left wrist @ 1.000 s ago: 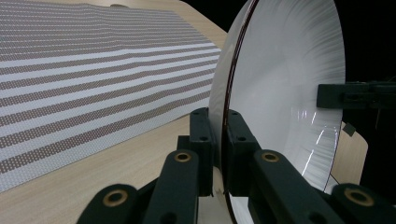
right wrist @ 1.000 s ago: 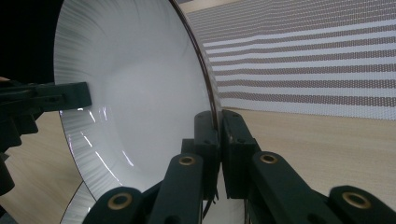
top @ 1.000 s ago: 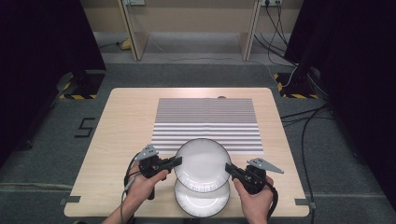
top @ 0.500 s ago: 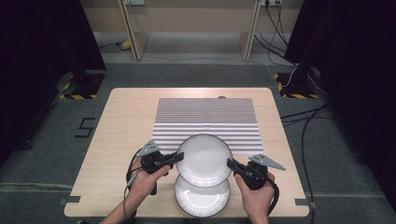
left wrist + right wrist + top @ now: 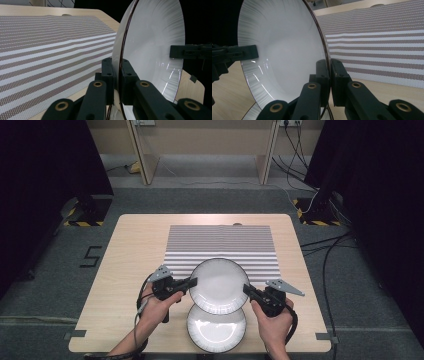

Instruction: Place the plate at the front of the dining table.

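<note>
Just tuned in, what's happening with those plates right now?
A person holds a white plate by its rim from both sides: the left gripper is clamped on its left edge, the right gripper on its right edge. The plate is lifted, partly over the striped mat and overlapping a second white plate that lies on the table near the front edge.

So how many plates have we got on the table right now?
2: the upper plate is held between the left gripper and right gripper; the lower plate lies beneath. More underneath would be hidden.
</note>
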{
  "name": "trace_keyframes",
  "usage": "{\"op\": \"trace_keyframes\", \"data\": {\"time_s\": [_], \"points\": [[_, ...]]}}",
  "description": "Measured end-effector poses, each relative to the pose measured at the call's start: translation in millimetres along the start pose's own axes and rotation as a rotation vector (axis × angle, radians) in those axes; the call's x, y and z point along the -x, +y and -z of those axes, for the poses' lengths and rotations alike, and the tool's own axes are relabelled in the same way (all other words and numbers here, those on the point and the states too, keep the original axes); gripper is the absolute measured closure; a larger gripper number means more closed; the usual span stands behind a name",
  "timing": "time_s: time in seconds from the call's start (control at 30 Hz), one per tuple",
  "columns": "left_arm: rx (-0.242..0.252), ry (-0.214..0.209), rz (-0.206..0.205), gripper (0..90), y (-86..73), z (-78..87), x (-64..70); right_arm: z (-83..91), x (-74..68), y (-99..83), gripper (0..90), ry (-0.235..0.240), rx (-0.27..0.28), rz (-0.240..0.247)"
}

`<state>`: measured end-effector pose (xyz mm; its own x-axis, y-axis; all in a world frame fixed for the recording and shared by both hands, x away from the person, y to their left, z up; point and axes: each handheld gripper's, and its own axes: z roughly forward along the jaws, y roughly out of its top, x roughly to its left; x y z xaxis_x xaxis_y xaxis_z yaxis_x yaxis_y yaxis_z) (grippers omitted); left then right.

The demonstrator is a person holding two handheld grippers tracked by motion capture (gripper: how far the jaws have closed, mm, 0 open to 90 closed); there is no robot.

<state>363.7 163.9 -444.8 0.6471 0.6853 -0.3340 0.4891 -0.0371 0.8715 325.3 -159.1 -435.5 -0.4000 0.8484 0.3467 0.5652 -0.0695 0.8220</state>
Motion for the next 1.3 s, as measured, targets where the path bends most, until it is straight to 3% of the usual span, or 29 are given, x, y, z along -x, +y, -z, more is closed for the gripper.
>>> {"op": "trace_keyframes", "data": {"time_s": [1.3], "points": [[0.023, 0.006, -0.016, 83.5, 27.8, -17.9, -15.4, -18.5, 9.8, 29.1, 85.4, -0.020, 0.027, 0.008]]}}
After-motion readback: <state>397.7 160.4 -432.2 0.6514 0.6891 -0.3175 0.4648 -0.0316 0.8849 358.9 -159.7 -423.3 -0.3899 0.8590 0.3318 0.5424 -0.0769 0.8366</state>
